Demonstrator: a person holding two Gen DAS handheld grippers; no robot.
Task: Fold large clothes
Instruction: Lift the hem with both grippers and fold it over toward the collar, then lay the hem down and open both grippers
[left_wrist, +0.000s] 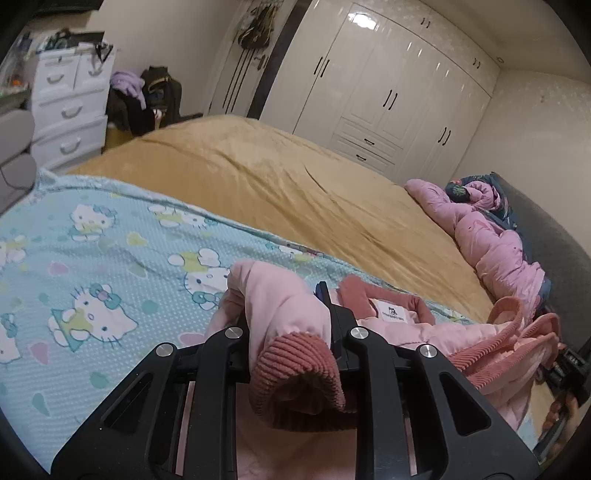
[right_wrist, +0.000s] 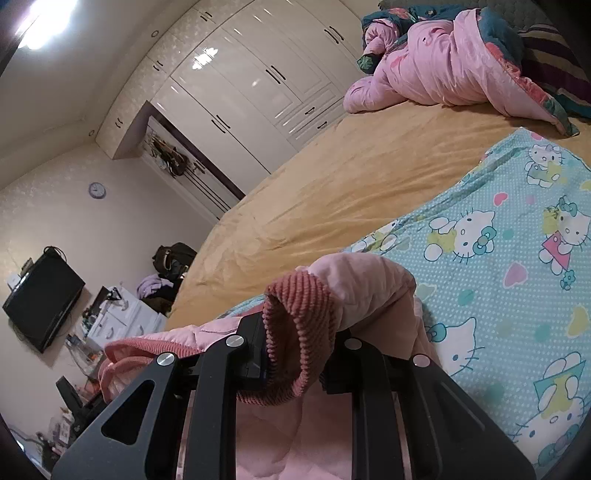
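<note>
While each gripper clamps one ribbed cuff of the pink padded jacket (left_wrist: 424, 332), the garment hangs between them just above the cartoon-print blanket (left_wrist: 92, 258) on the bed (left_wrist: 277, 177). The left gripper (left_wrist: 291, 332) has its jaws clenched on one cuff (left_wrist: 295, 373), and the right gripper (right_wrist: 299, 343) grasps the other cuff (right_wrist: 295, 325). Judging by its quilting, the jacket is light, soft and puffy, likely to spring open; cuffs and hem give the firmest hold.

Ribbed knit cuff (left_wrist: 295, 365), glossy wardrobe (left_wrist: 388, 92)
</note>
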